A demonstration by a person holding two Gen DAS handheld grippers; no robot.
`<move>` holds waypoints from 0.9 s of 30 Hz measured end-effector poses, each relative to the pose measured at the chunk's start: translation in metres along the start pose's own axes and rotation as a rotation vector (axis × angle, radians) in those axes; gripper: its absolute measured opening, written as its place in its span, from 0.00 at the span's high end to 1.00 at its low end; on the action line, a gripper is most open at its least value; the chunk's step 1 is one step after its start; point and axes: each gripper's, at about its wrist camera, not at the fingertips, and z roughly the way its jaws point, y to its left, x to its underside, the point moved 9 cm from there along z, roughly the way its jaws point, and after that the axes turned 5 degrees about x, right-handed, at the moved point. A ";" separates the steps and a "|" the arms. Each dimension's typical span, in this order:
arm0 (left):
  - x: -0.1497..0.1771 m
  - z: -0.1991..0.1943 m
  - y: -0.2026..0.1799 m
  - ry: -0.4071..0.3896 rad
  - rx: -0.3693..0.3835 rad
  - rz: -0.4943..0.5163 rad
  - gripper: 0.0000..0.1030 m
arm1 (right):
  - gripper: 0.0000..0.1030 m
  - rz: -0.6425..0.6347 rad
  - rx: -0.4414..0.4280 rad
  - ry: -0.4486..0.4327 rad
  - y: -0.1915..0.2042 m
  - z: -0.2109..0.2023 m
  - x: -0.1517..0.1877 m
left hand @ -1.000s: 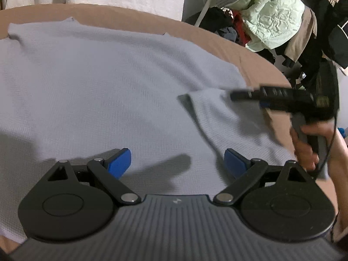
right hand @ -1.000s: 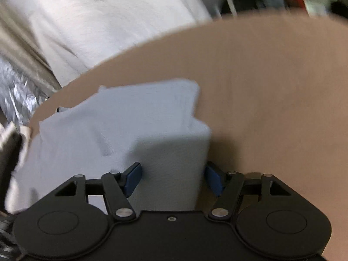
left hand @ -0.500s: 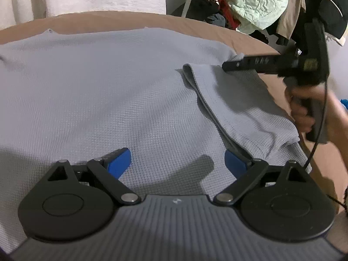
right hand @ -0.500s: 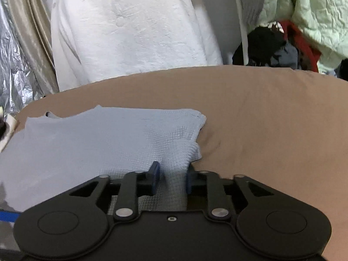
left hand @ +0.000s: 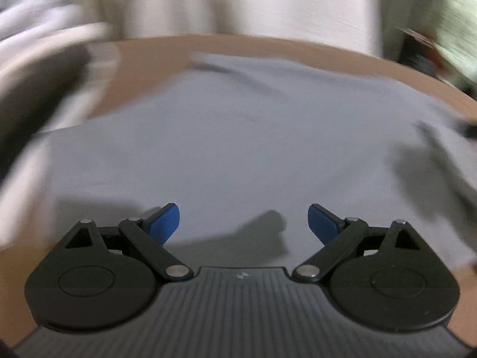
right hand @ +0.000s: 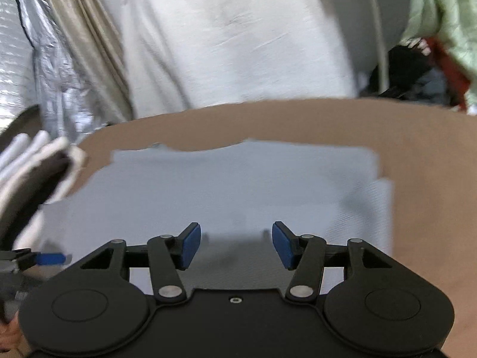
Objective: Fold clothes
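Note:
A light grey-blue knit garment [left hand: 238, 137] lies spread flat on the brown surface [left hand: 167, 50]; it also shows in the right wrist view [right hand: 238, 185], with its right side folded inward along a straight edge [right hand: 384, 208]. My left gripper [left hand: 243, 222] is open and empty, just above the cloth's near part. My right gripper [right hand: 237, 243] is open and empty over the garment's near edge. The left gripper's blue fingertip [right hand: 50, 258] shows at the far left of the right wrist view. The left wrist view is motion-blurred.
A stack of folded white and dark clothes [right hand: 32, 176] sits at the left edge of the surface. White fabric [right hand: 238, 44] and a silver curtain [right hand: 35, 68] hang behind. A pile of green, red and dark clothing [right hand: 432, 59] lies at the back right.
My right gripper has let go of the folded sleeve and opened, then pulled back. My left gripper has swung left over the garment, staying open.

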 end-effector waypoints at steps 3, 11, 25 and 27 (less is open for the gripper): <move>0.014 -0.015 0.085 -0.019 -0.102 -0.244 0.09 | 0.43 0.009 -0.103 0.023 0.034 0.004 0.005; 0.030 -0.006 0.175 -0.114 -0.133 -0.611 0.09 | 0.43 -0.078 -0.147 0.085 0.084 0.027 0.032; -0.007 0.062 0.167 -0.101 -0.226 -0.528 0.93 | 0.42 -0.184 -0.108 0.161 0.087 0.051 0.053; -0.021 0.054 0.160 -0.144 -0.209 -0.483 0.93 | 0.42 -0.202 -0.097 0.166 0.086 0.056 0.055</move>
